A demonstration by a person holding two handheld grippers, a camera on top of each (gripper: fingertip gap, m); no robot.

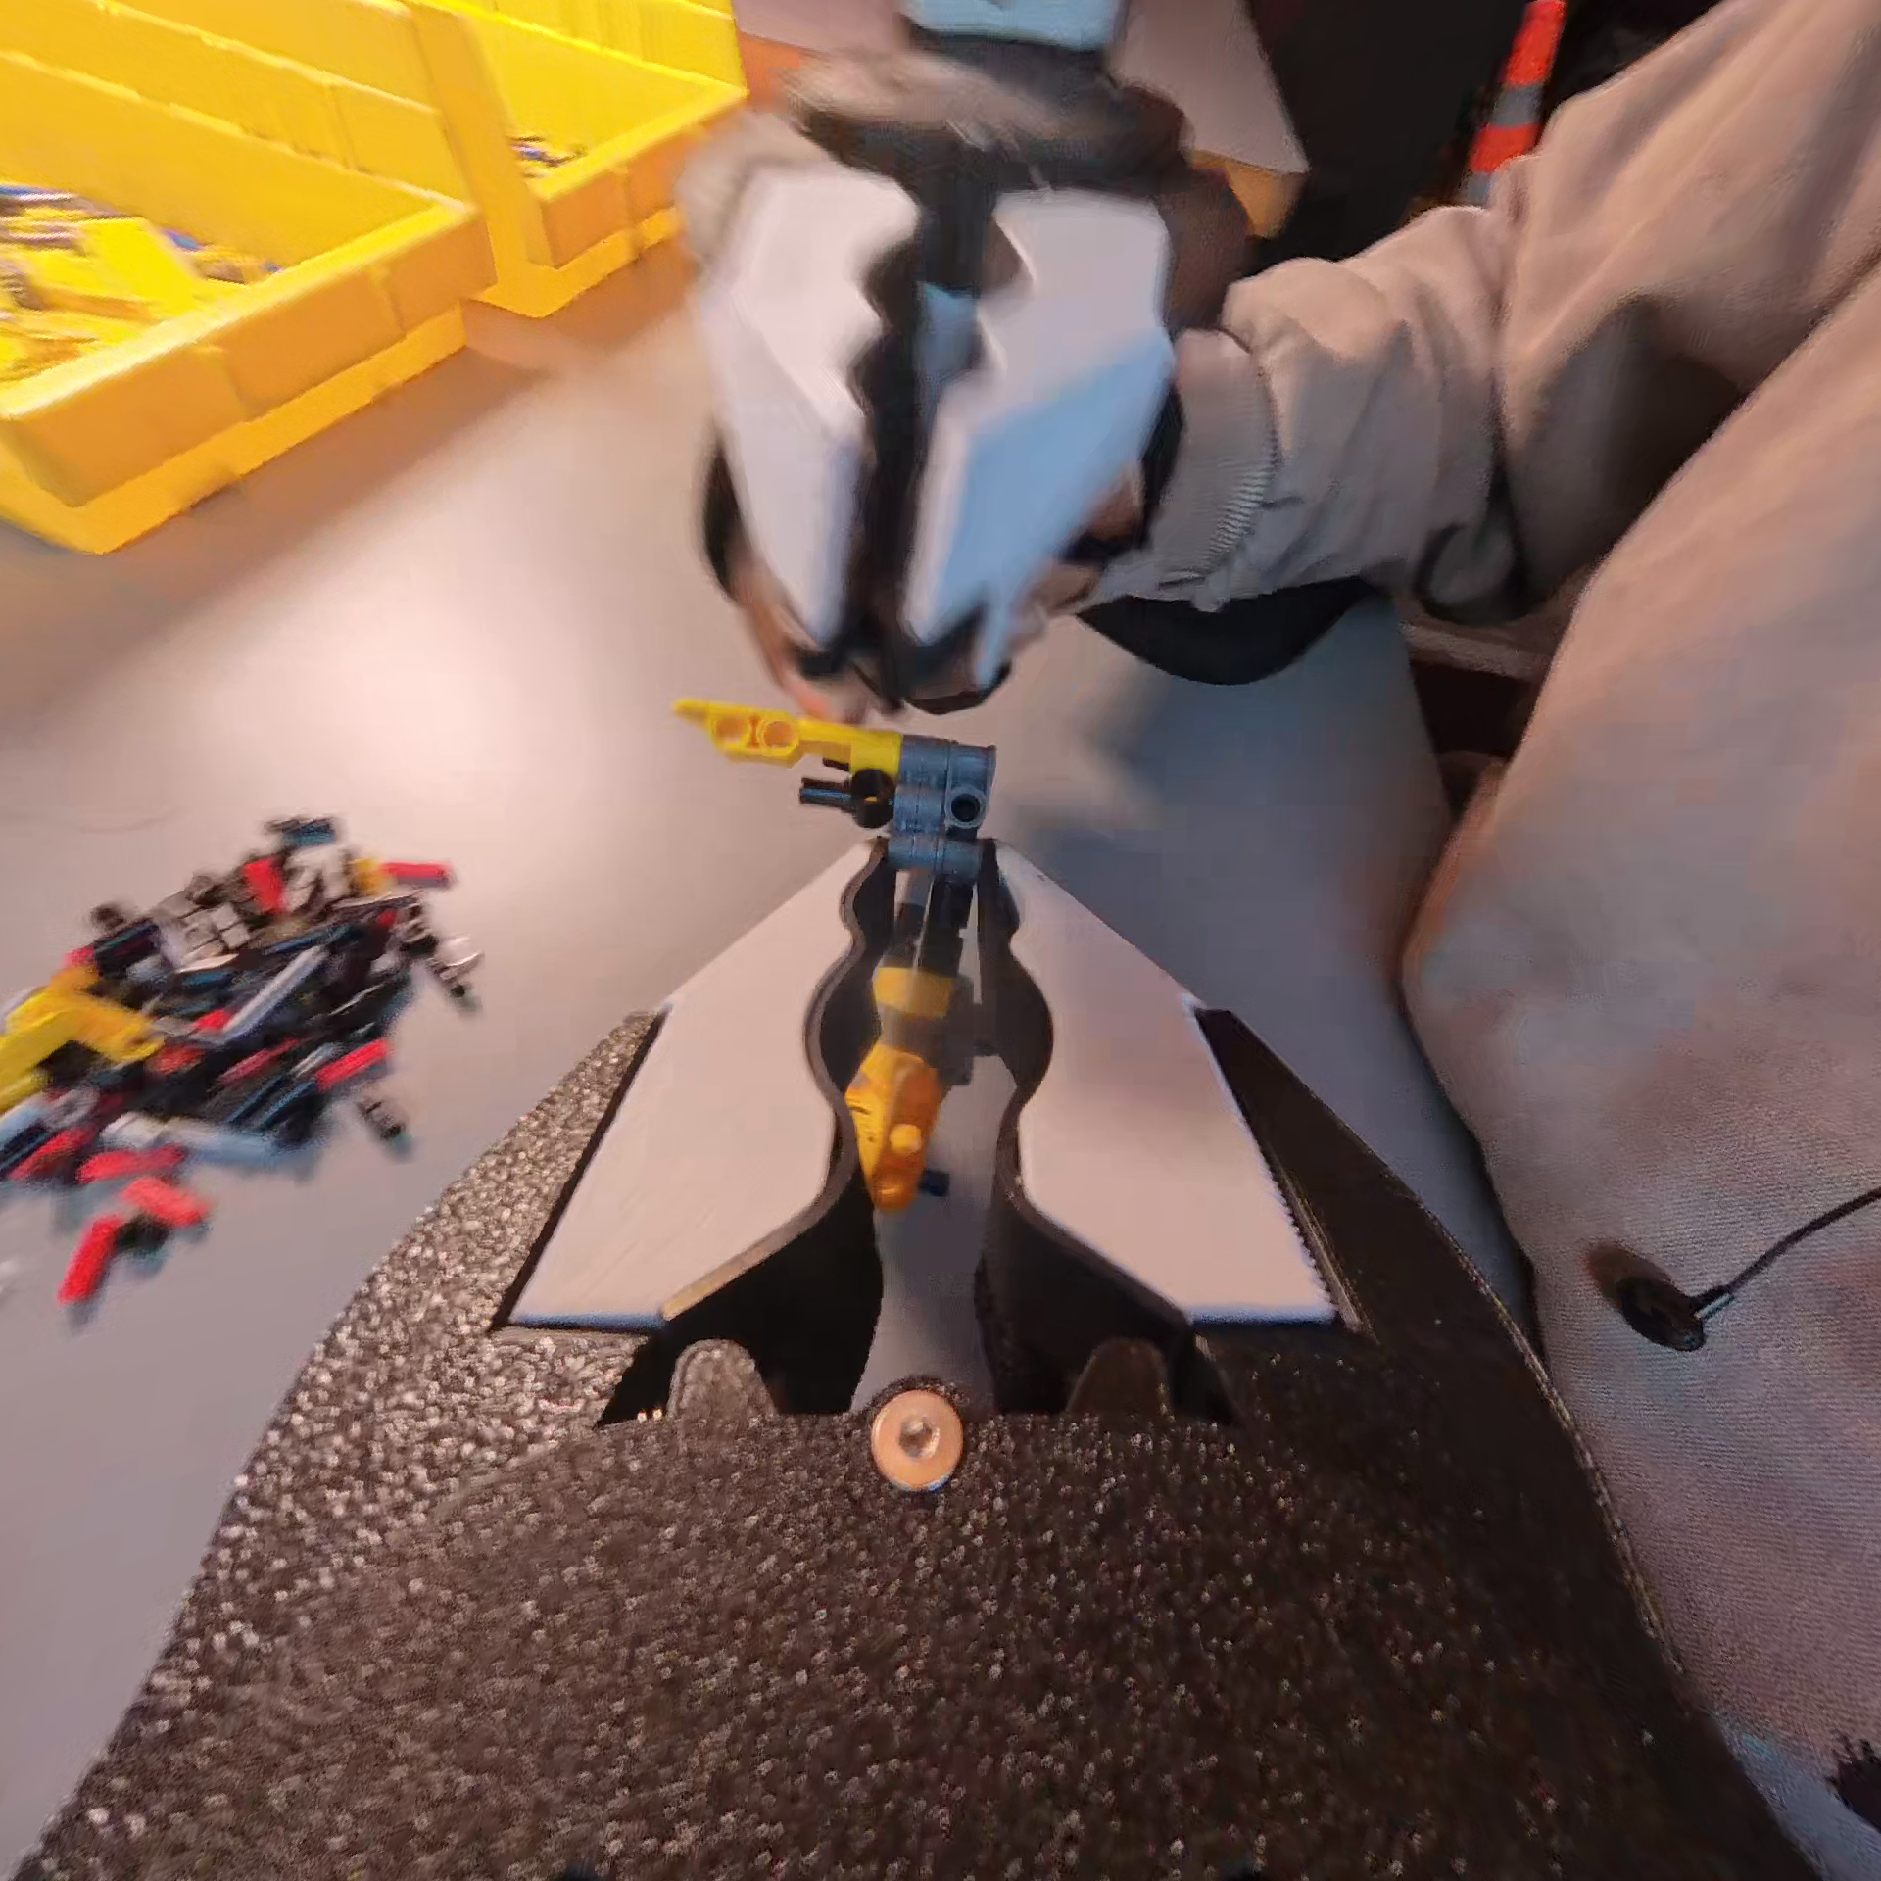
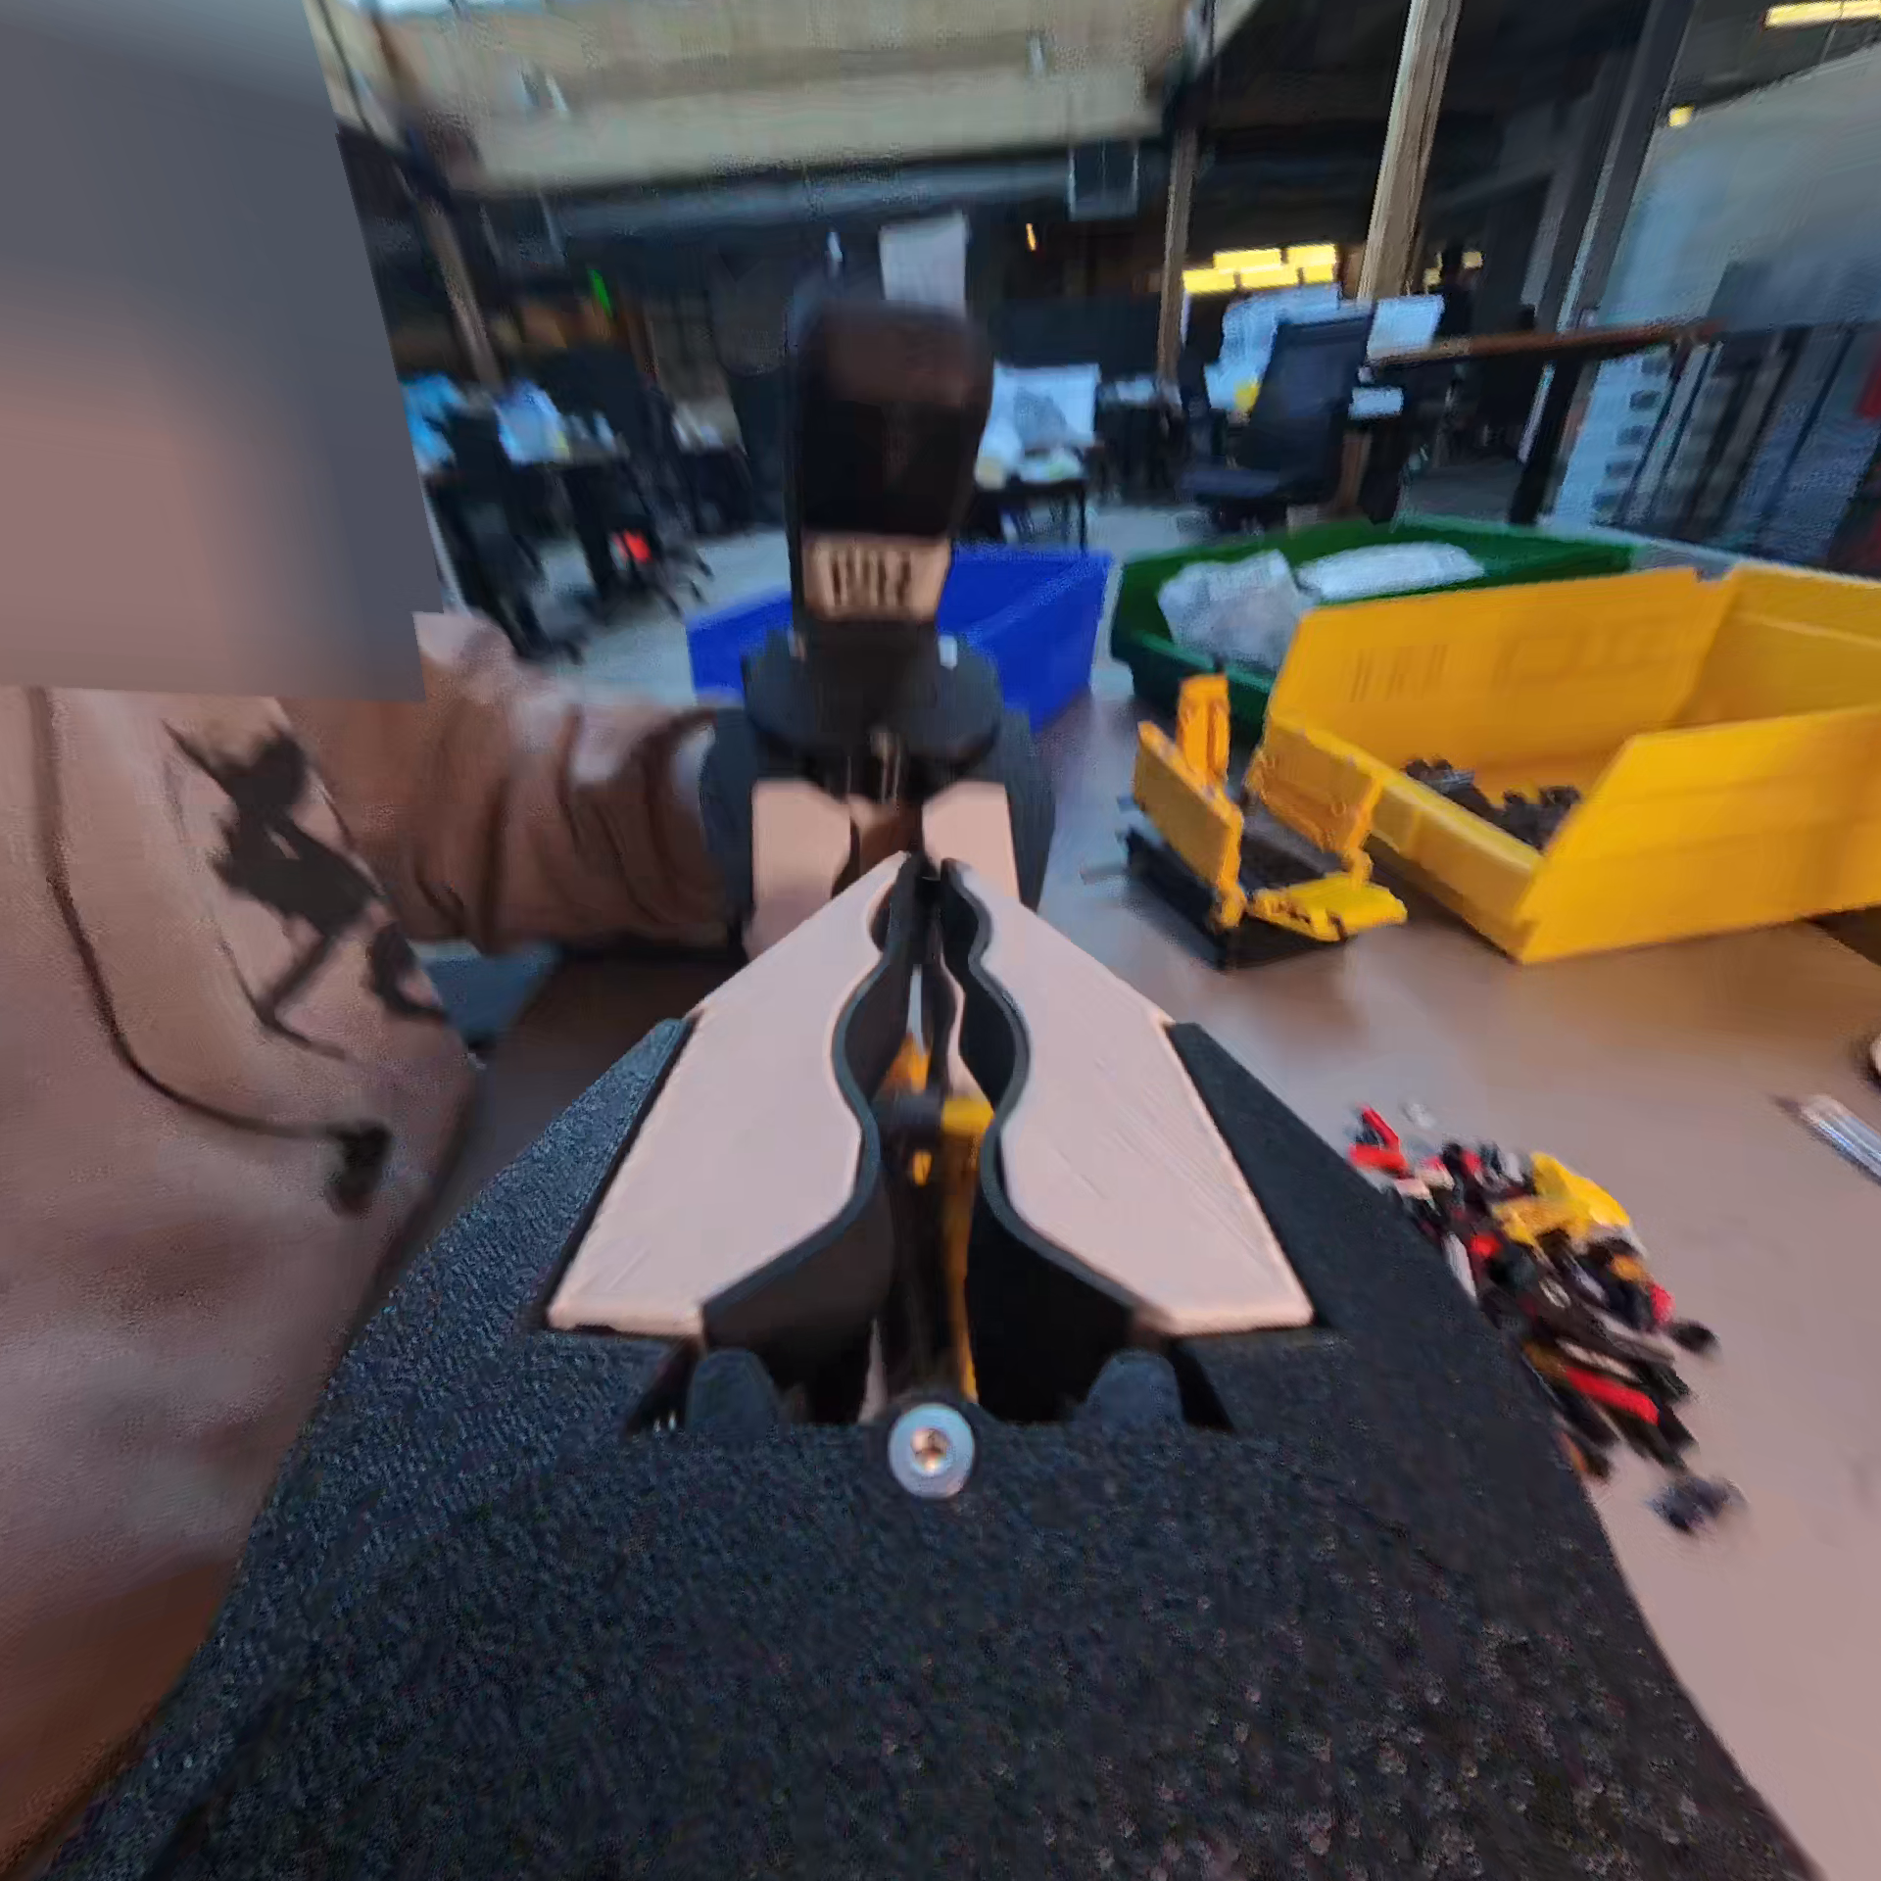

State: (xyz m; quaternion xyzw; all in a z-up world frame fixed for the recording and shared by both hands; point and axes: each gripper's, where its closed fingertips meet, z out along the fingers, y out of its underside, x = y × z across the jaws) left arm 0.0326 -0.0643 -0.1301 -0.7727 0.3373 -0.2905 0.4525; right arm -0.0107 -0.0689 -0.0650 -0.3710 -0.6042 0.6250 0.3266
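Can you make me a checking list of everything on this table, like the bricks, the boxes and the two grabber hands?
Surface: grey table, mostly bare.
Job's things: small brick assembly of yellow, grey and black parts, held above the table.
Clutter: loose brick pile, red, black and yellow; yellow bins; part-built yellow model; green bin; blue bin.
Grippers: left gripper shut on the assembly; right gripper shut on a dark and yellow piece, blurred.
Cables: nothing seen.
Surroundings: a person's tan sleeve; workshop with desks and office chair behind.
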